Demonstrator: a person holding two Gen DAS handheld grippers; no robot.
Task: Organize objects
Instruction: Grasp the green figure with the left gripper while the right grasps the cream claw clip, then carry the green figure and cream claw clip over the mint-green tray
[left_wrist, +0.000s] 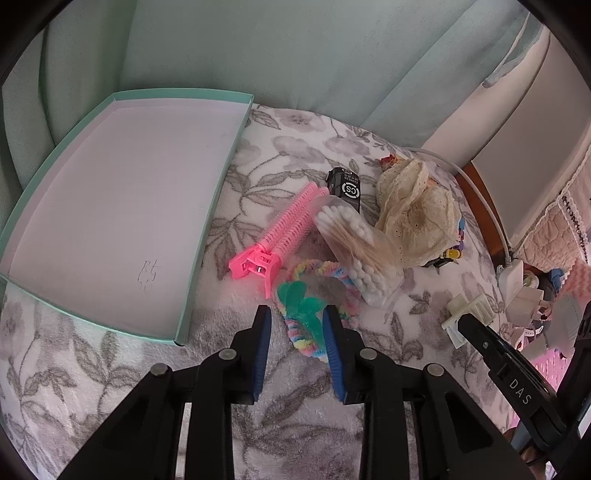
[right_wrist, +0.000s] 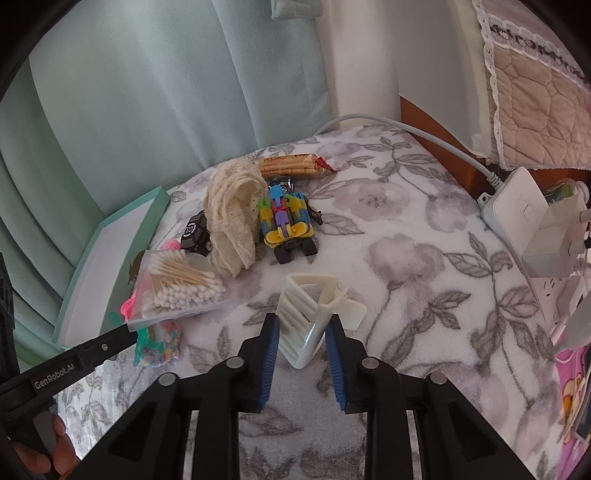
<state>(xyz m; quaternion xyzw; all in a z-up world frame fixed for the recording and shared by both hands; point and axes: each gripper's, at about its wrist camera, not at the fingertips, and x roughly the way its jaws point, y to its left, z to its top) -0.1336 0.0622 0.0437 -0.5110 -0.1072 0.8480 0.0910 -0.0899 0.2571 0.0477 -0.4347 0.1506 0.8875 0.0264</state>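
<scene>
Two hand-held grippers work at once: the left hand-held gripper (left_wrist: 297, 325) has its jaws apart around a green clip (left_wrist: 301, 306) lying on a pastel scrunchie (left_wrist: 325, 295), and should close squarely on the clip alone before carrying it to the mint tray (left_wrist: 184, 317) ahead and to its left. The right hand-held gripper (right_wrist: 301, 332) stands apart around a ribbed, cream-white hair claw (right_wrist: 308, 314), seemingly not yet squeezing.
</scene>
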